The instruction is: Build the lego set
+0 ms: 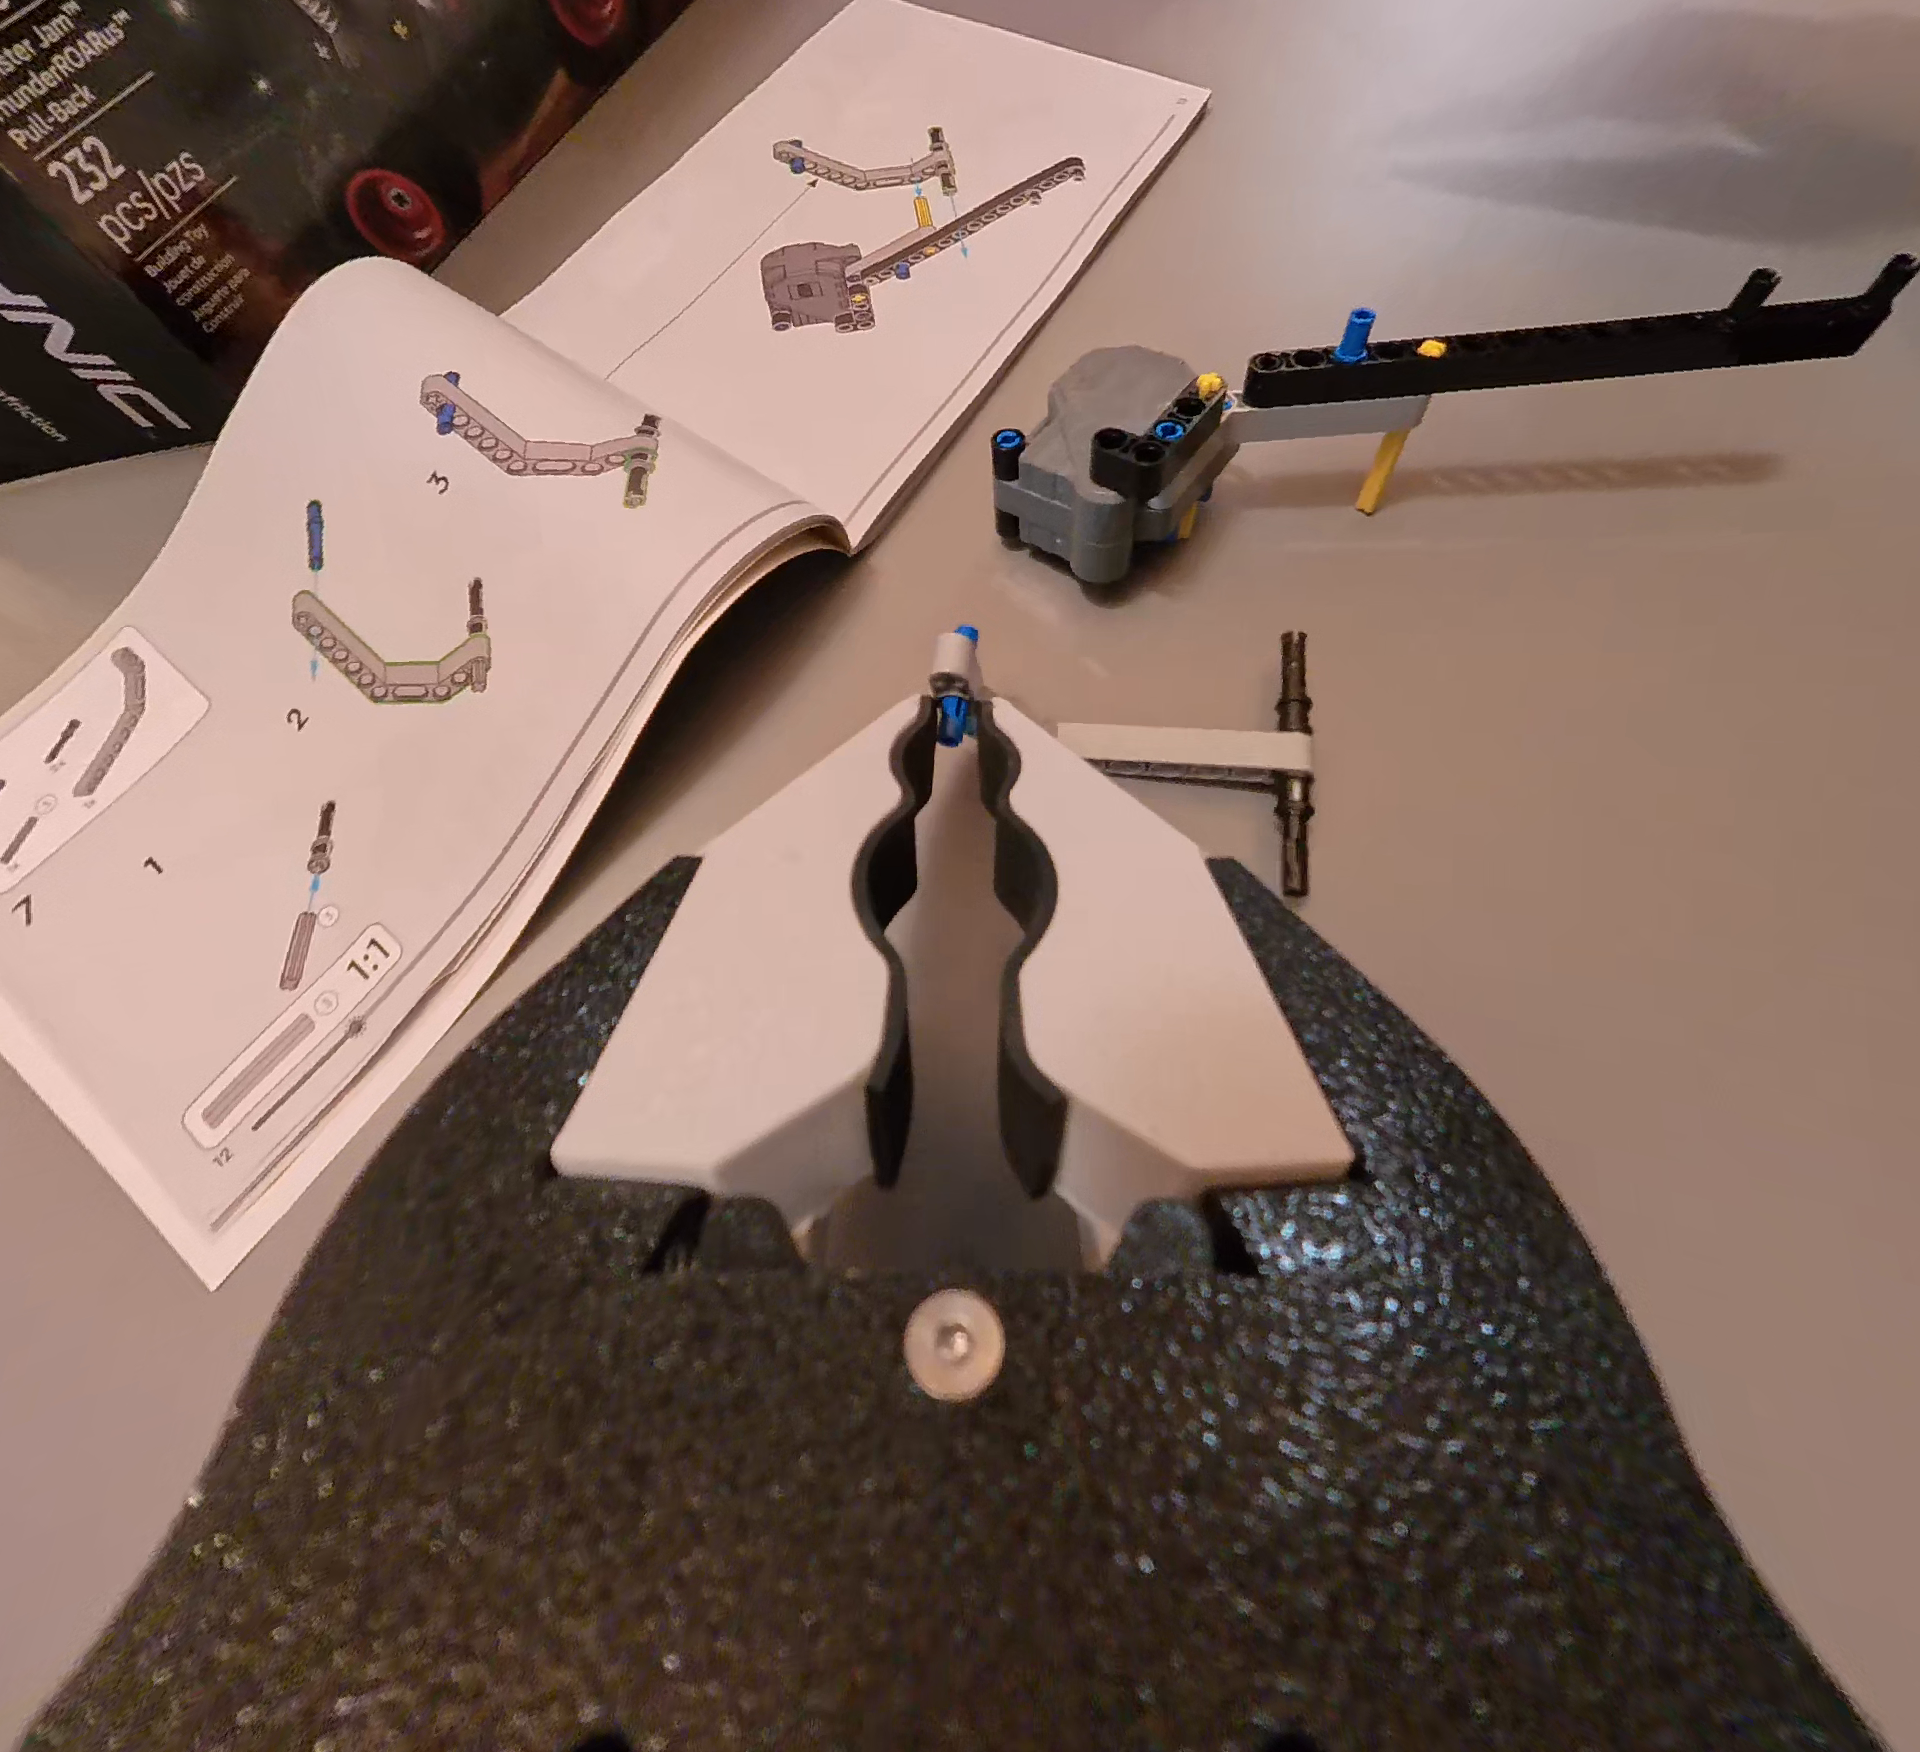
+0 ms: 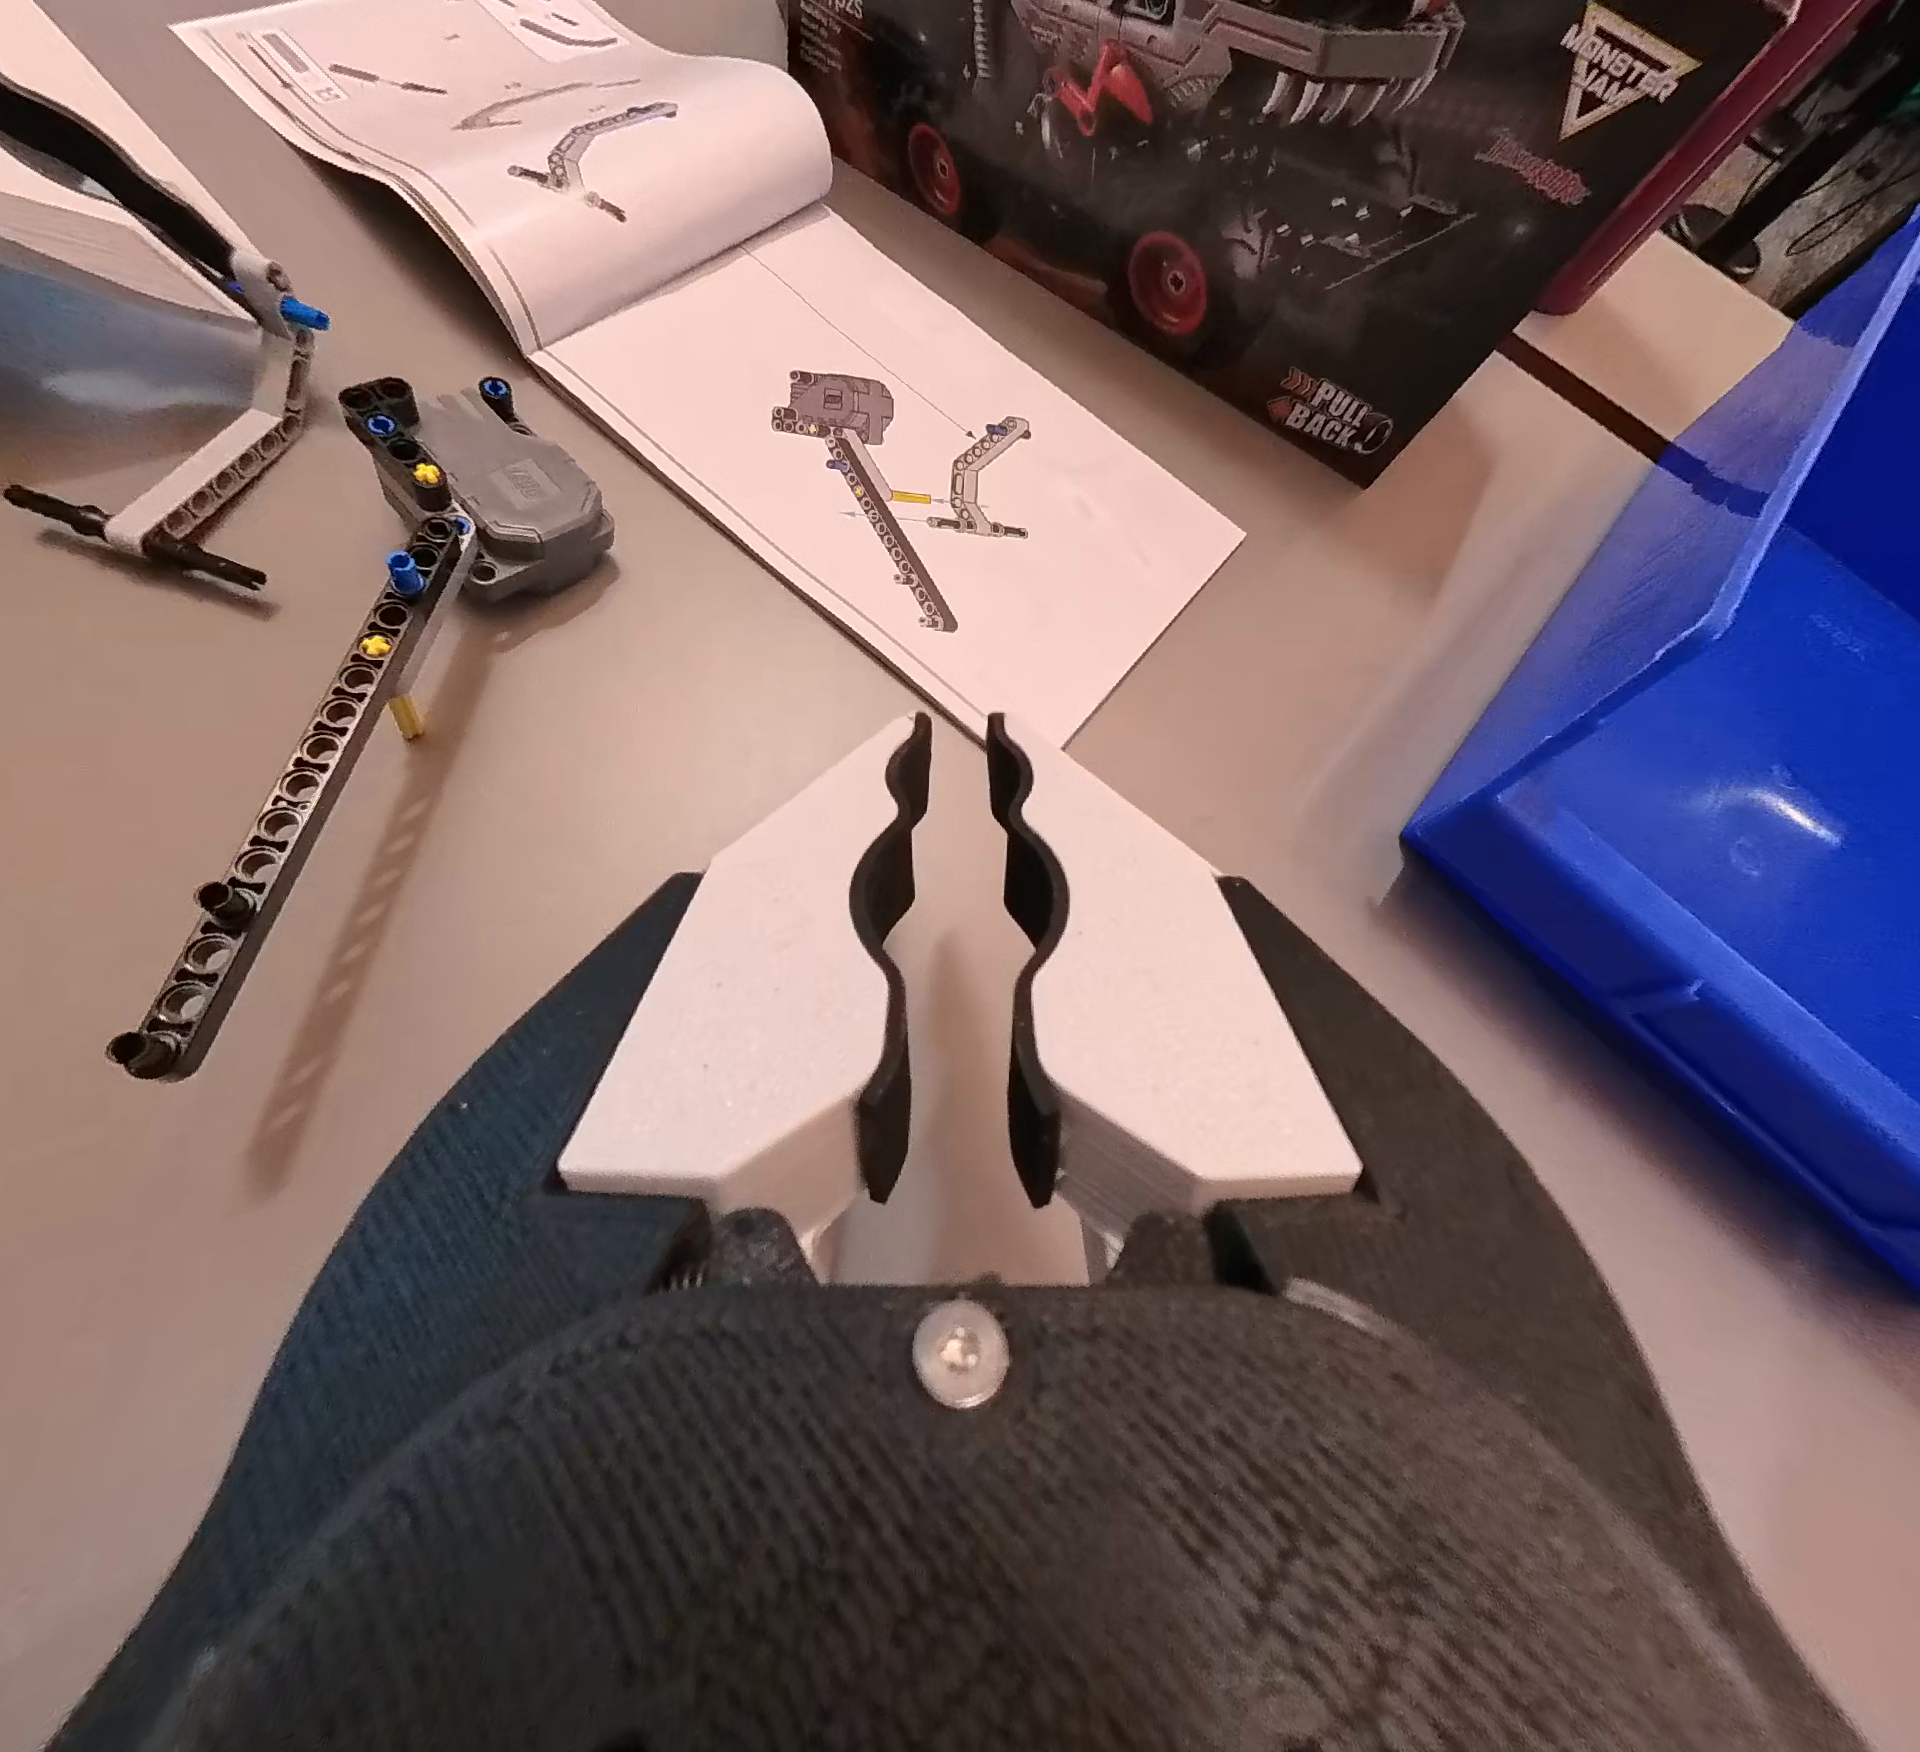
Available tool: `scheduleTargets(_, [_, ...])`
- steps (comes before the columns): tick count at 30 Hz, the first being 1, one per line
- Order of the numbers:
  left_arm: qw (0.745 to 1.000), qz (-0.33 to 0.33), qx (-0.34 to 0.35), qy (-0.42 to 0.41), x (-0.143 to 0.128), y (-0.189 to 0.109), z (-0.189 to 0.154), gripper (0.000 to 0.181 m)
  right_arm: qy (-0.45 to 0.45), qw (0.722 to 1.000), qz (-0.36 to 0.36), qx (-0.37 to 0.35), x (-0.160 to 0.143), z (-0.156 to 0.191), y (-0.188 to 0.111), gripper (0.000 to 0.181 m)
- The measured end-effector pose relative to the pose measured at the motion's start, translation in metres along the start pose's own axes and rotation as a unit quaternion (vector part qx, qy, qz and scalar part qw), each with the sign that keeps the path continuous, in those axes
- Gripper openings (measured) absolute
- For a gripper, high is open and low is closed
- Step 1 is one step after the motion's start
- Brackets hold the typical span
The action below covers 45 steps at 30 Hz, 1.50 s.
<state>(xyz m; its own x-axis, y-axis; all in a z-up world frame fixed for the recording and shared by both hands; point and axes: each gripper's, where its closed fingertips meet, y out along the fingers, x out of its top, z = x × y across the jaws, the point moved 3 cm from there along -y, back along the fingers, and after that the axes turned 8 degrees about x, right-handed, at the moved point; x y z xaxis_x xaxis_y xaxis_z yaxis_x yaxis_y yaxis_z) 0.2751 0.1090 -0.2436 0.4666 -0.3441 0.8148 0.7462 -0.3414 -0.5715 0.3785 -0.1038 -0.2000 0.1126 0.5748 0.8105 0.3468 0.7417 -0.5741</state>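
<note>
My left gripper (image 1: 956,715) is shut on the top end of a grey bent beam (image 1: 1184,752), where a blue pin (image 1: 951,726) sits between the tips. The beam (image 2: 208,487) hangs tilted from the left gripper (image 2: 249,274). Its lower end carries a black axle (image 1: 1294,757) that rests on the table. The pull-back motor assembly (image 1: 1091,445) with a long black beam (image 1: 1558,352) lies beyond it; it also shows in the right wrist view (image 2: 530,497). My right gripper (image 2: 956,736) is slightly open and empty, above the table by the booklet's corner.
An open instruction booklet (image 1: 520,611) (image 2: 727,352) lies left of the assembly. The set's box (image 1: 312,40) (image 2: 1247,92) stands behind it. A blue bin (image 2: 1714,767) sits to the right of my right gripper.
</note>
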Motion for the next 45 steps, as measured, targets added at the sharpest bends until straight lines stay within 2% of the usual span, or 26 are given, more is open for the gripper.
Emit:
scheduleTargets(3, [1.000,0.001,0.003,0.005,-0.001,0.001,0.001,0.006,-0.001,1.000,-0.003,-0.002,0.001,-0.001,-0.001,0.008])
scheduleTargets(6, [1.000,-0.009,-0.003,0.018,0.001,0.000,-0.001,0.014,0.000,1.000,-0.007,0.000,0.002,0.000,-0.001,0.008])
scheduleTargets(9, [0.998,-0.043,-0.021,0.030,0.007,-0.005,-0.004,0.021,0.001,1.000,-0.009,0.004,0.002,0.000,0.000,0.008])
scheduleTargets(12, [0.992,-0.106,-0.053,0.046,0.019,-0.014,-0.007,0.023,0.006,1.000,-0.003,0.009,-0.002,0.000,0.004,0.008])
scheduleTargets(15, [0.988,-0.140,-0.059,0.032,0.028,-0.019,0.004,0.024,0.012,1.000,-0.002,0.006,-0.006,-0.003,0.008,0.008])
scheduleTargets(18, [0.984,-0.176,-0.002,0.041,0.042,-0.021,0.025,0.021,0.025,0.999,-0.032,-0.020,-0.004,-0.012,0.012,0.007])
scheduleTargets(22, [0.966,-0.208,0.141,0.067,0.066,-0.024,0.067,0.016,0.039,0.992,-0.113,-0.040,0.005,-0.020,0.020,0.009])
scheduleTargets(25, [0.919,-0.256,0.283,0.103,0.082,-0.039,0.100,0.009,0.067,0.981,-0.178,-0.032,0.013,-0.023,0.021,0.008])
scheduleTargets(27, [0.884,-0.274,0.357,0.124,0.077,-0.046,0.112,0.007,0.064,0.978,-0.194,-0.046,0.016,-0.026,0.018,0.007])
scheduleTargets(28, [0.876,-0.271,0.376,0.135,0.071,-0.044,0.114,0.008,0.063,0.977,-0.197,-0.053,0.016,-0.027,0.017,0.007])
scheduleTargets(33, [0.863,-0.238,0.394,0.206,0.052,-0.031,0.108,0.007,0.077,0.979,-0.182,-0.057,0.014,-0.031,0.021,0.006])
scheduleTargets(39, [0.880,-0.242,0.373,0.165,0.051,-0.018,0.110,0.006,0.068,0.986,-0.148,-0.028,0.011,-0.024,0.032,0.008])
scheduleTargets(45, [0.872,-0.247,0.392,0.157,0.050,-0.021,0.114,0.001,0.049,0.990,-0.111,-0.068,0.007,-0.026,0.039,0.008])
